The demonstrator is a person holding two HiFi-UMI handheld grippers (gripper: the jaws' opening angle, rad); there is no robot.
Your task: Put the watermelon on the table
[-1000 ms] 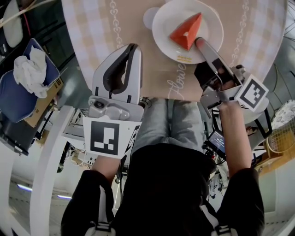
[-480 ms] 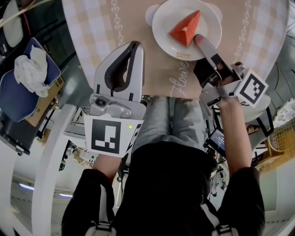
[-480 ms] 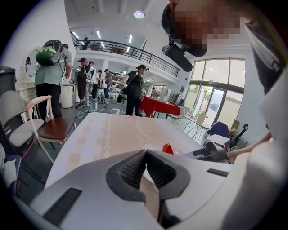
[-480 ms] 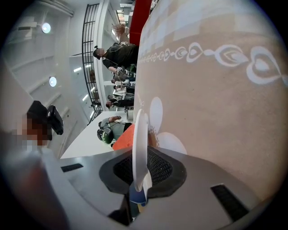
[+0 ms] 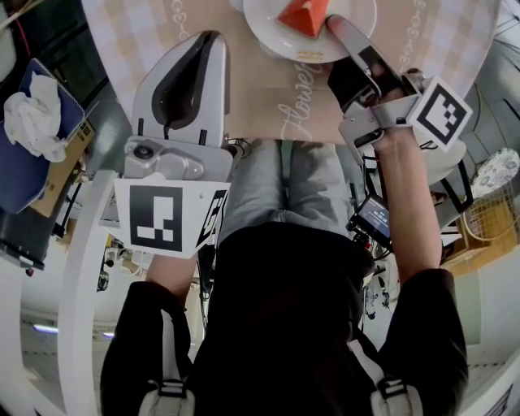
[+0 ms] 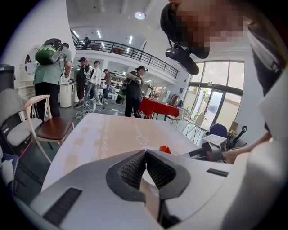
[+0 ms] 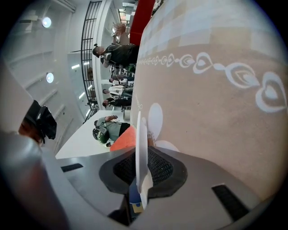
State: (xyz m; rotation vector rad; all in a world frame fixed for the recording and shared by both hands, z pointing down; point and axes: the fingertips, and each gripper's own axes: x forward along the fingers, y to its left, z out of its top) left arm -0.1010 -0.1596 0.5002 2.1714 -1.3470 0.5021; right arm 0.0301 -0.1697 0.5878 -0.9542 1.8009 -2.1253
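Gripping the plate [image 5: 264, 39] by its rim with our right tool [image 7: 141, 166]; left tool [image 6: 146, 155] clenched, empty. The watermelon [image 5: 305, 16] wedge sits on that plate. We judge it light, smooth, slippery: pinch its flat sides.

From here my left gripper [image 5: 211, 36] reads as a pale grey moulded shell with black ribbed pads [image 6: 131, 170] and a white cube [image 5: 166, 221] printed with black square markers. My right gripper [image 5: 333, 23] is grey and black with its own marker cube [image 5: 439, 114]. I'm wearing a black short-sleeved top [image 5: 284, 325], grey trousers [image 5: 302, 195] and shoulder straps [image 5: 166, 392] with pale buckles
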